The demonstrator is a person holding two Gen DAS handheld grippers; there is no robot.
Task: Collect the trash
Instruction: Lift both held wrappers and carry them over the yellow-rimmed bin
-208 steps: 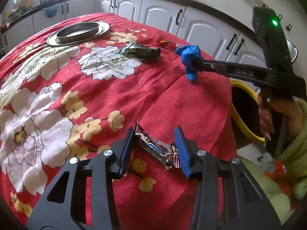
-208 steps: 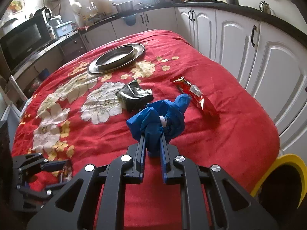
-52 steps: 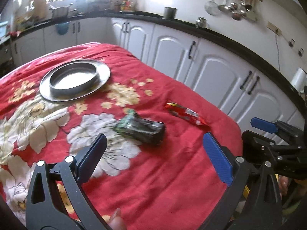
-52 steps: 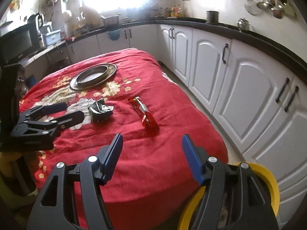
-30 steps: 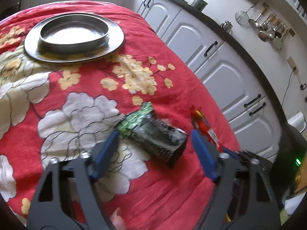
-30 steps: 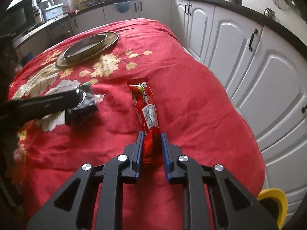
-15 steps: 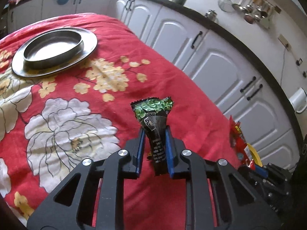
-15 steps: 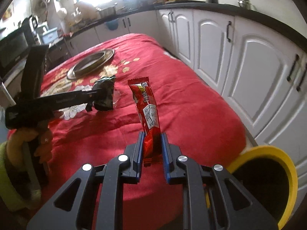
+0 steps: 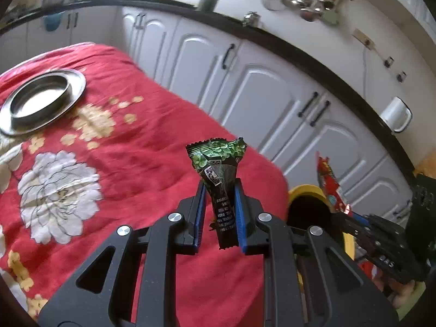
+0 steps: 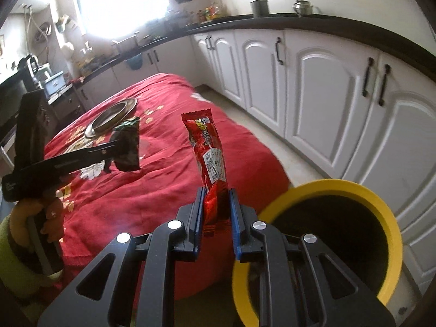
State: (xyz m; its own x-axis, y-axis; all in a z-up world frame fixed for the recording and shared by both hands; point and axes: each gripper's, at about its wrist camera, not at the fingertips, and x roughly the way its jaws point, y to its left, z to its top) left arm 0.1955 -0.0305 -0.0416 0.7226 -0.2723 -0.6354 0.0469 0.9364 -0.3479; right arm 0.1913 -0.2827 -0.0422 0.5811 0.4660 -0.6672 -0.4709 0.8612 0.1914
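Note:
My left gripper is shut on a dark green snack wrapper that stands upright between its blue pads, lifted above the red flowered tablecloth. My right gripper is shut on a long red snack wrapper, held upright beside the yellow-rimmed bin. In the right wrist view the left gripper hangs over the table with the green wrapper. In the left wrist view the red wrapper and right gripper sit over the bin.
A steel plate with a bowl rests at the far end of the table. White cabinets under a dark counter run along the right. A white mug stands on the counter. A hand in a green sleeve holds the left gripper.
Both grippers have lifted their wrappers off the cloth and carried them right, toward the bin. The left gripper closed on the green wrapper a second ago; the bin now fills more of the right wrist view.

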